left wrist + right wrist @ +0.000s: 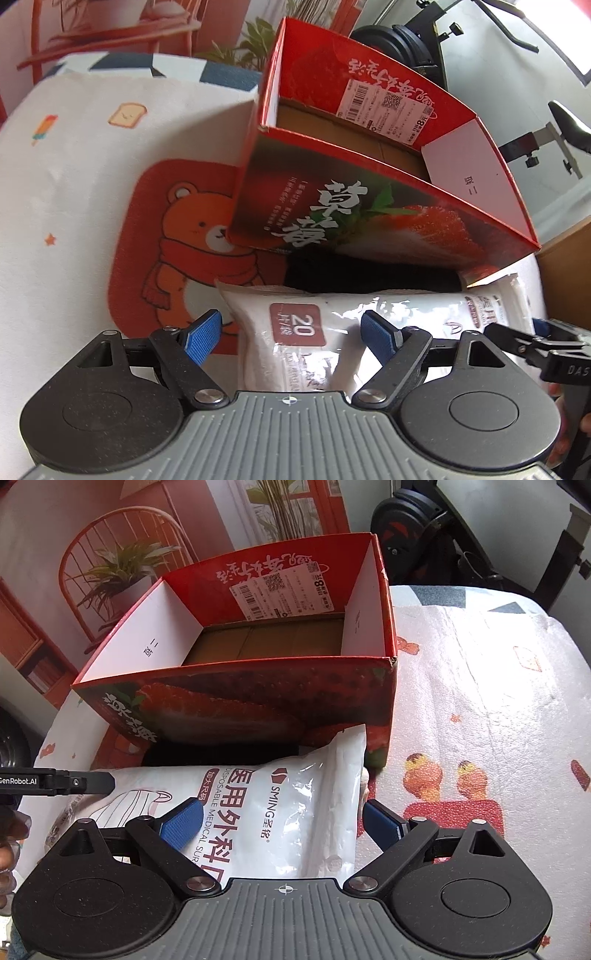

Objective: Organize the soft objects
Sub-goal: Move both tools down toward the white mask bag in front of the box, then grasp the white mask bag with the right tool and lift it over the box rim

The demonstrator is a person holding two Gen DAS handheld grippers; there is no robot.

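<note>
Mask pack [266, 812], a white plastic bag printed "SMING" and "disposable medical", lies flat on the patterned cloth [480, 701] that covers the bench, just in front of the red strawberry box [258, 701]. A black item [221, 753], too dark to identify, sits between the pack and the box wall, partly under the pack's far edge. The box stands upright with its top open; only its brown cardboard floor [273, 638] and white inner side flaps show, and a shipping label [280, 590] is stuck on the inner back wall. The left tool [291, 336] hovers over the pack's left end, blue pads spread wide with the bag between them but not pinched. The right tool [282, 821] stands over the pack's right end, its jaws likewise apart, the pads clear of the plastic. An orange bear mat [177, 251] lies left of the box.
</note>
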